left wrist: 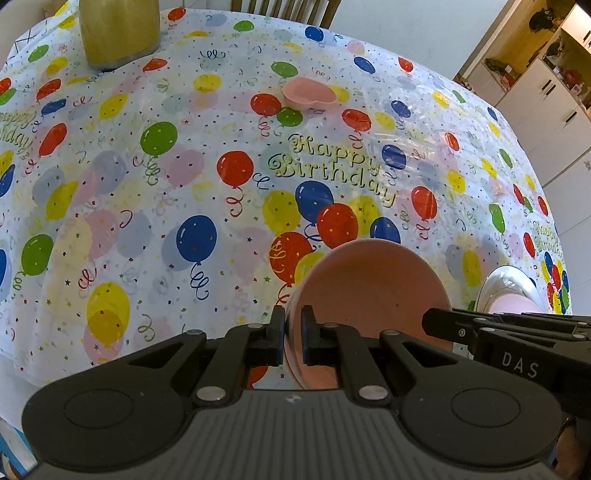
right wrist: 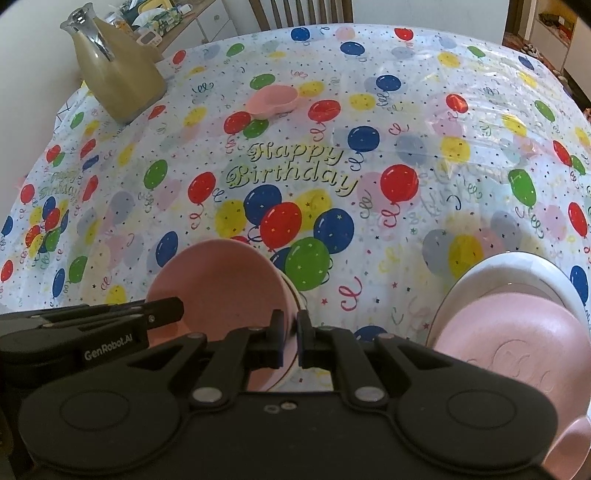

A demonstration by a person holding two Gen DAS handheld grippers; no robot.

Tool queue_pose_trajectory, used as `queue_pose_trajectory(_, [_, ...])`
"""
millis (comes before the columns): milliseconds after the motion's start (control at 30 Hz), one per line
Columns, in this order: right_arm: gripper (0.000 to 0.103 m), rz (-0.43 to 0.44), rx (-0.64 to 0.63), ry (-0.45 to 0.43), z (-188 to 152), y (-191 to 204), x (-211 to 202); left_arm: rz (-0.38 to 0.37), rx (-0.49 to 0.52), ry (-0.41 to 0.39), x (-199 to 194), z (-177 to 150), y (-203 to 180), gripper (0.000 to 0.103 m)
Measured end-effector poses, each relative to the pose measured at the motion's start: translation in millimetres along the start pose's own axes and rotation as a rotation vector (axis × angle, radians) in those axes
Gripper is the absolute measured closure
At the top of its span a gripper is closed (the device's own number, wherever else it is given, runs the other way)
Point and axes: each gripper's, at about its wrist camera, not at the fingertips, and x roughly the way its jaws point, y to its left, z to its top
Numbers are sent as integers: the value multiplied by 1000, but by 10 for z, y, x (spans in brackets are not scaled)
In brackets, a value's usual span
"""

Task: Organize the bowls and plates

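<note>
A pink bowl (left wrist: pixel 373 291) is held between both grippers above the balloon tablecloth. My left gripper (left wrist: pixel 293 338) is shut on its left rim. My right gripper (right wrist: pixel 293 341) is shut on its right rim; the bowl shows there too (right wrist: pixel 218 284). A white edge peeks under the bowl's rim in the right wrist view. A white plate (right wrist: pixel 517 269) with an upside-down pink dish (right wrist: pixel 517 339) on it sits at the near right. A small pink heart-shaped bowl (left wrist: pixel 309 94) lies far across the table, also in the right wrist view (right wrist: pixel 272 99).
A tan jug (right wrist: pixel 118 74) with a silver spout stands at the far left corner; it also shows in the left wrist view (left wrist: pixel 118 33). A chair back (right wrist: pixel 301 13) stands behind the table. Kitchen cabinets (left wrist: pixel 546 99) line the right wall.
</note>
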Motion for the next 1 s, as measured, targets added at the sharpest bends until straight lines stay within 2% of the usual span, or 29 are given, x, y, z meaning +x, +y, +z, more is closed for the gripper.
queue_pose_trajectory(200, [86,16,-1,-4,23,10,-33,0,17,-11,-57,24,-29,95])
queue_pose_trajectory(433, [84,31,-17,-26,50,38,-158,-5,40,-36,-204,45,-49,95])
queue_pose_trajectory(633, [82,52,-38,-58,117,61,-336,-27,75,-90,-398,91,-115,95])
queue_pose_trajectory(1000, [72,68,-78,-151,496,-6,-608,-30,87,-186,-577,412,-201,94])
